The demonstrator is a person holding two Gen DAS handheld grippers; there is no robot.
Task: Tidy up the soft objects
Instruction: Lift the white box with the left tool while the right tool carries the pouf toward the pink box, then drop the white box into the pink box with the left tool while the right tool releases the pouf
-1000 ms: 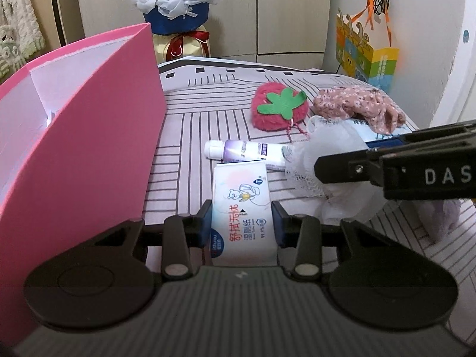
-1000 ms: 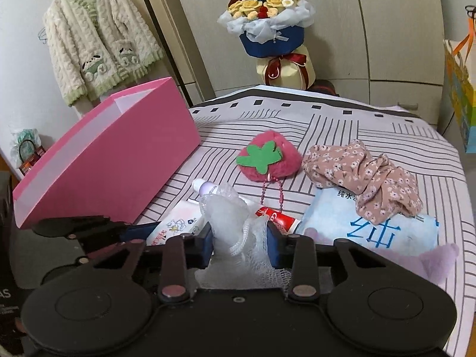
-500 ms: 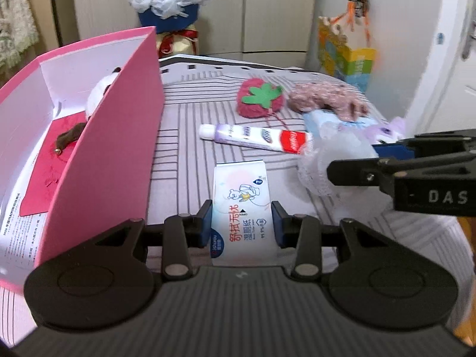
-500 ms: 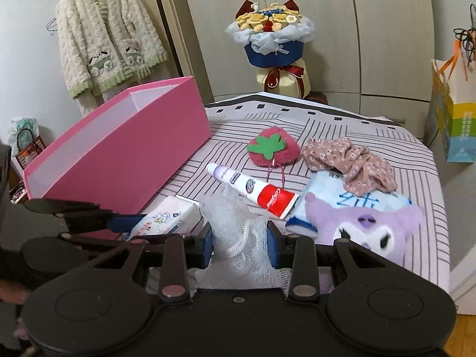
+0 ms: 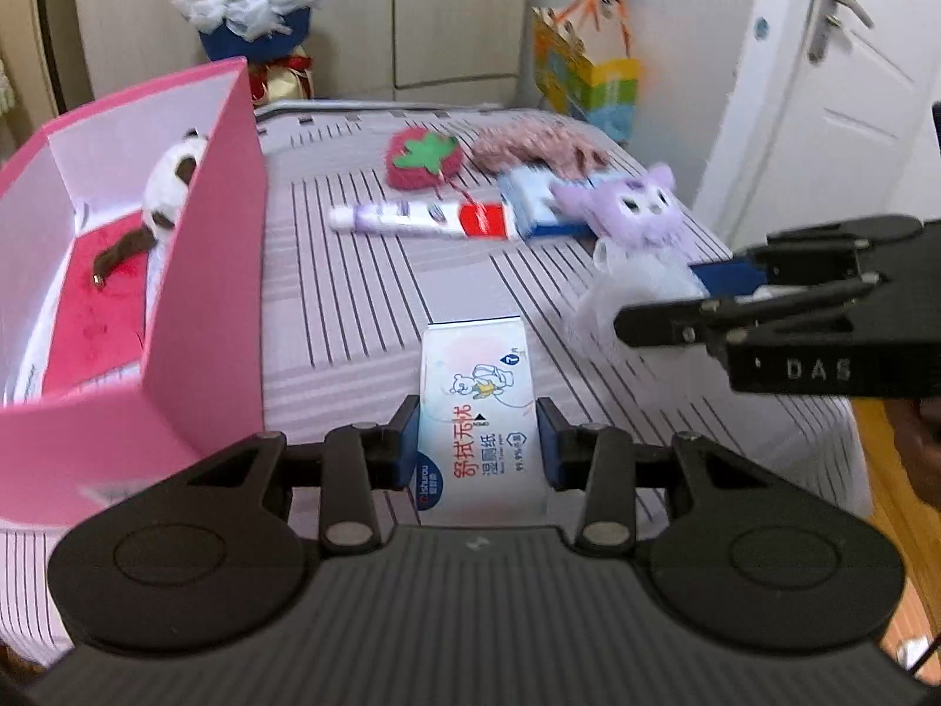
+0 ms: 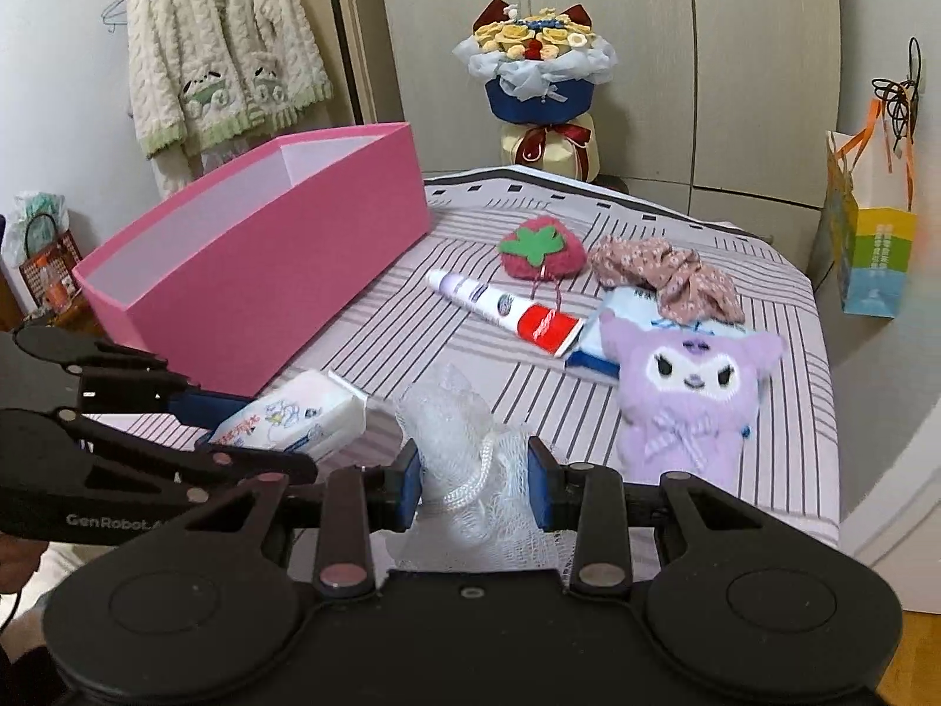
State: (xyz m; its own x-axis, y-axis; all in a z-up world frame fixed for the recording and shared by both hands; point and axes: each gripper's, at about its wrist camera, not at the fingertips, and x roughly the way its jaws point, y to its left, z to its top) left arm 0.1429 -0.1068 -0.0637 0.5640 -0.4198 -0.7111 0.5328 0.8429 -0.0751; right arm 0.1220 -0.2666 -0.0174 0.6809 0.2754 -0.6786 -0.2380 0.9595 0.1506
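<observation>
**Pink box waits while both claws carry soft goods**

Pink card walls of the box point(image 5: 200, 270) stand up and to the left of my left claw point(image 5: 479, 441), its open top facing me, so a drop-in from above looks easy. Inside it, beyond the near wall, I see a panda plush point(image 5: 170, 188) lying on a red lining. I take that as the place the soft things go.

Ahead of both claws spreads the striped bedcover point(image 6: 447, 365), holding what remains: a purple plush point(image 6: 688, 388) just ahead and right of my right claw point(image 6: 476, 479), a floral scrunchie point(image 6: 664, 273) and a strawberry pouch point(image 6: 541, 250) farther on, with a toothpaste tube point(image 6: 506, 312) between.

My left claw is clamped on a wet-wipes pack point(image 5: 479, 412), pads pressing its two long sides so the pack points forward, clear of the cover. My right claw is closed around a white mesh bath puff point(image 6: 470, 465), pinched low in its body so that the netting bulges above and below the pads; its cord loop hangs between them.

I judge both loads ready to go over the box rim, the left being nearer.
</observation>
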